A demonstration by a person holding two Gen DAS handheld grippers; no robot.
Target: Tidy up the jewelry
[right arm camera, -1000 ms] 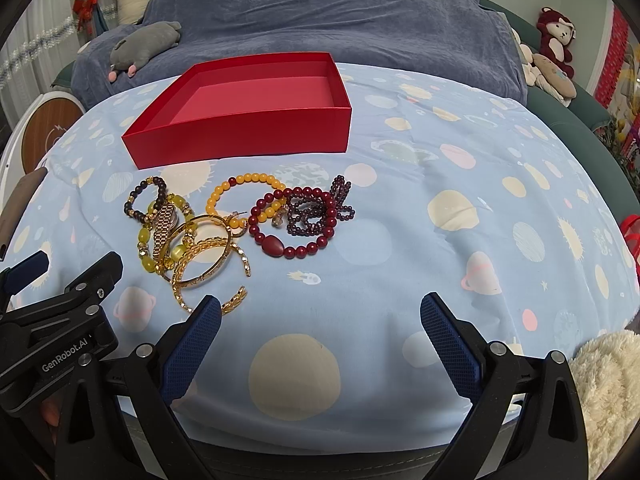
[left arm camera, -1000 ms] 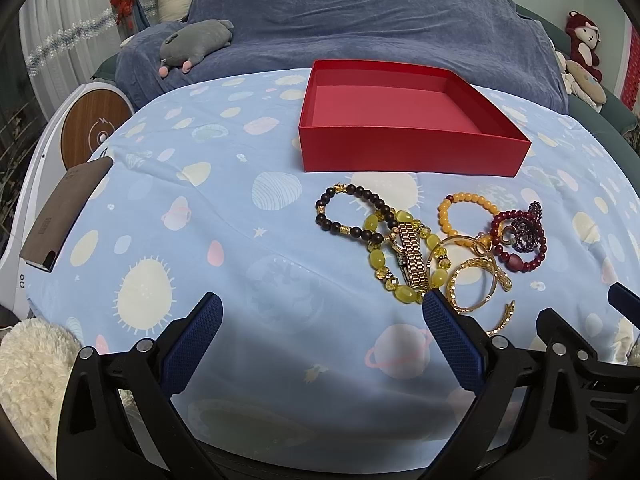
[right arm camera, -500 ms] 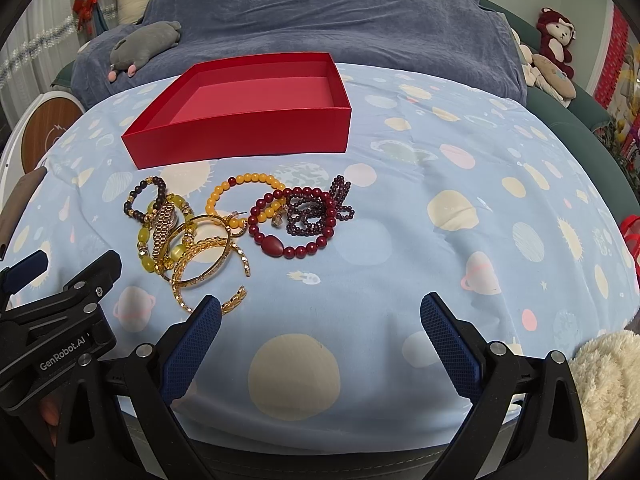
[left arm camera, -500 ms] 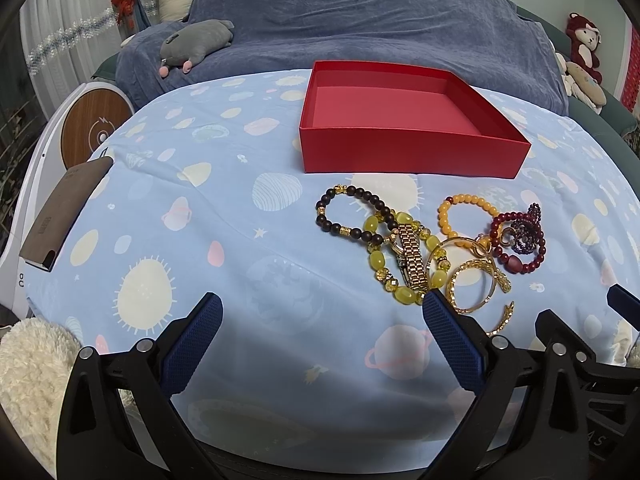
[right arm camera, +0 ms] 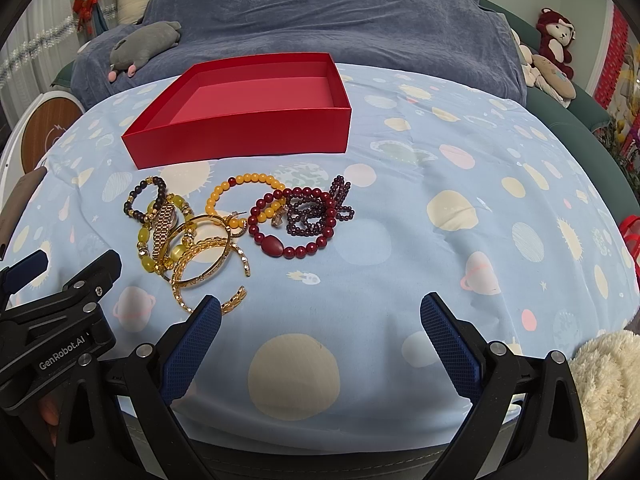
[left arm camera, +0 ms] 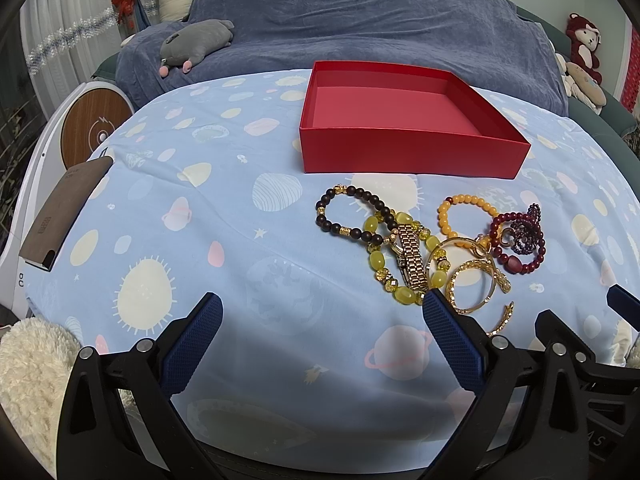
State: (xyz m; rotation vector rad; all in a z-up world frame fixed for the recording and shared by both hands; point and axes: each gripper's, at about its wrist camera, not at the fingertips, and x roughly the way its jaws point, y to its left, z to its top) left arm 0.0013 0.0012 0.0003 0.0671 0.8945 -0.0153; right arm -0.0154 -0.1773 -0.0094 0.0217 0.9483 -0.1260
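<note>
An empty red box (left arm camera: 408, 156) (right arm camera: 240, 140) sits on the blue planet-print cloth. In front of it lies a pile of jewelry: a dark bead bracelet (left arm camera: 352, 216), a yellow-green bead bracelet (left arm camera: 378, 260), a gold watch (left arm camera: 410, 256) (right arm camera: 162, 226), gold bangles (left arm camera: 476, 284) (right arm camera: 204, 256), an orange bead bracelet (right arm camera: 244, 182), a red bead bracelet (right arm camera: 296, 246) and purple beads (right arm camera: 320, 208). My left gripper (left arm camera: 322, 312) is open and empty, near the pile's left front. My right gripper (right arm camera: 320, 312) is open and empty, in front of the pile's right.
A brown phone-like slab (left arm camera: 60, 216) lies at the cloth's left edge. A blue-covered sofa (left arm camera: 360, 32) with a grey plush (left arm camera: 196, 42) stands behind. White fluffy fabric (right arm camera: 608, 392) lies at the near corners. The left gripper's body (right arm camera: 60, 320) shows in the right wrist view.
</note>
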